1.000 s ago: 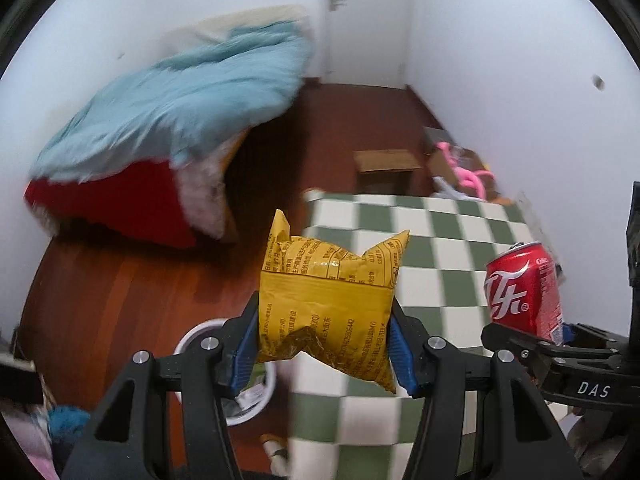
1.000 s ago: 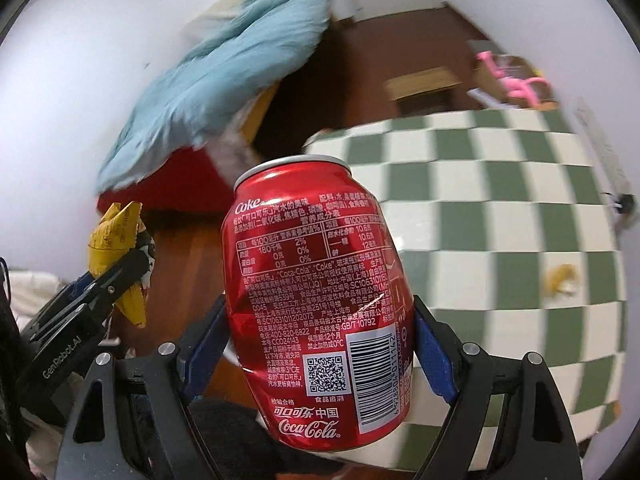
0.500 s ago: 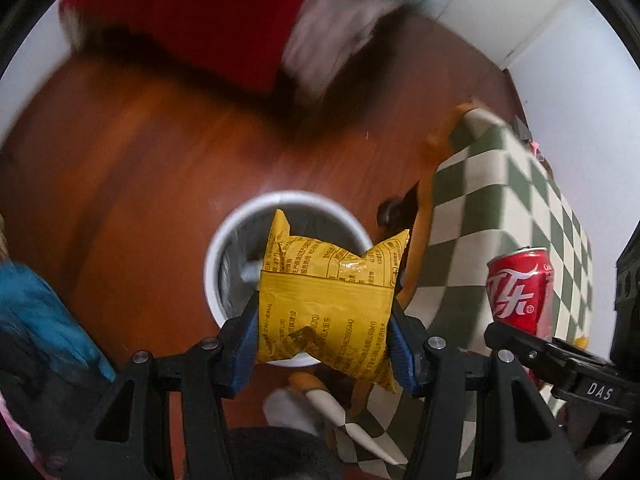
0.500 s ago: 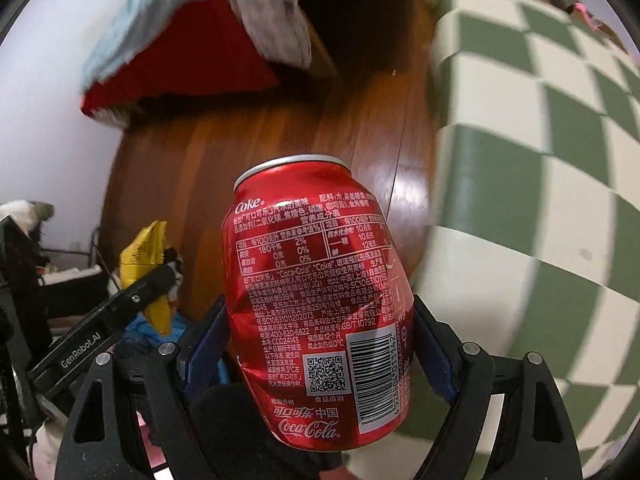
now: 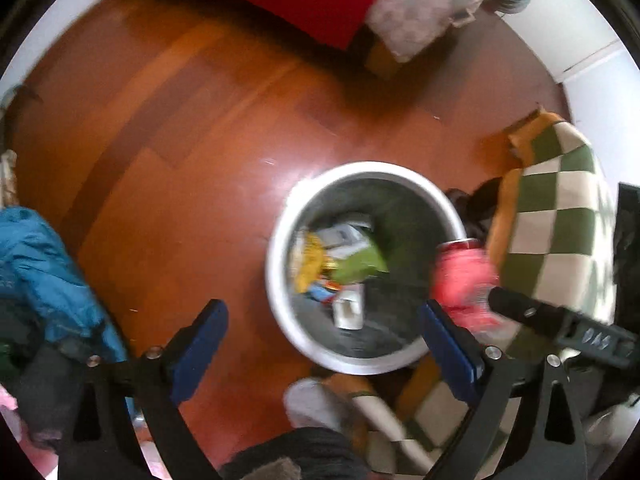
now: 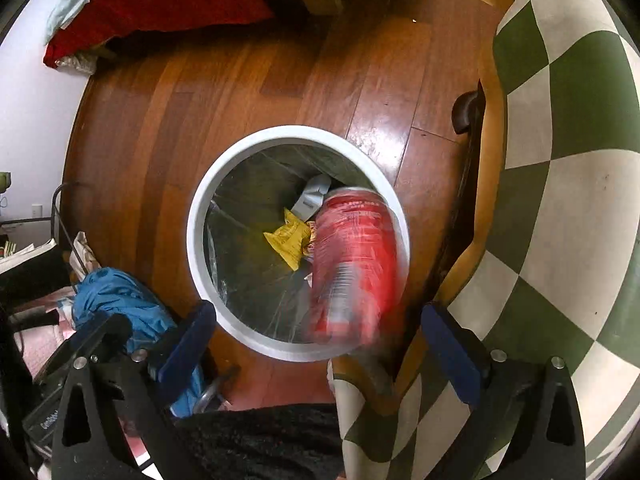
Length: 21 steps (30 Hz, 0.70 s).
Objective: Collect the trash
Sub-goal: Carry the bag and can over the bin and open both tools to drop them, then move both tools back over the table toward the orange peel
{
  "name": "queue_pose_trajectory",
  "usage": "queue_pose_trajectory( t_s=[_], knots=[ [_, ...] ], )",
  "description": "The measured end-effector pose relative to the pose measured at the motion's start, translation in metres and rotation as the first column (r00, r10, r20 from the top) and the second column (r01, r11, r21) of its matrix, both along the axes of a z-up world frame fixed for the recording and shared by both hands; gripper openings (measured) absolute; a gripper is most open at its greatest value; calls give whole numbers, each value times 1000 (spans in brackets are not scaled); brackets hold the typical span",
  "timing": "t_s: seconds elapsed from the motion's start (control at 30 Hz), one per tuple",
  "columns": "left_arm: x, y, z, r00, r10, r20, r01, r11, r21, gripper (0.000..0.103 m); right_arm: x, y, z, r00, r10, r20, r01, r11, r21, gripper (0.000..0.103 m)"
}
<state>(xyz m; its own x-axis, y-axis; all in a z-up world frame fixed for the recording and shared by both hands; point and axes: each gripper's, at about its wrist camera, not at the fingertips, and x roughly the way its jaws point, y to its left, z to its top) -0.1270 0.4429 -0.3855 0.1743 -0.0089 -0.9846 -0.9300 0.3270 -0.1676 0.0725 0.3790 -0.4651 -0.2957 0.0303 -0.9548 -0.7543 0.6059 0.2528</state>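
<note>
A white round trash bin [image 5: 280, 236] [image 6: 196, 216] stands on the wood floor below both grippers. The yellow snack packet [image 6: 290, 240] [image 5: 310, 260] lies inside it among other trash. My left gripper [image 5: 324, 340] is open and empty above the bin's near rim. My right gripper [image 6: 320, 344] is open too. The red Coca-Cola can [image 6: 352, 260] [image 5: 464, 276] is blurred, free of the jaws, over the bin's right rim.
A table with a green-and-white checked cloth [image 6: 560, 160] [image 5: 560, 220] stands right of the bin. A blue garment [image 5: 36, 272] [image 6: 116, 296] lies on the floor at left. A bed with a red cover [image 6: 160, 4] is farther off.
Both grippers swung from the table to above the bin and opened. The yellow packet dropped into the bin. The can has left the right jaws and is falling.
</note>
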Motion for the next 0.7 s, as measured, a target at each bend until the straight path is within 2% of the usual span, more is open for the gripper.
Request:
queue_pose_trajectory(
  t_s=[0.13,0.23,0.47,0.7],
  knots=[
    [-6,-9,13,997,-5,-81,11,997,82,97,-6,-4,5,998,32,60,-31,999,-25,103],
    [-5,-14,20,995,-21,-99,31,994,106,97,-13,-16,17,992,56,113,-51,998,-45,103],
    [-7,-35,42,992,-63,-107,77,987,138,97,-23,-48,47,976,87,198,-82,996,-34,103],
    [-11,-53,75,993,-89,-78,101,979,176,97,-31,-74,89,969,58,239,-68,997,34,103]
  ],
)
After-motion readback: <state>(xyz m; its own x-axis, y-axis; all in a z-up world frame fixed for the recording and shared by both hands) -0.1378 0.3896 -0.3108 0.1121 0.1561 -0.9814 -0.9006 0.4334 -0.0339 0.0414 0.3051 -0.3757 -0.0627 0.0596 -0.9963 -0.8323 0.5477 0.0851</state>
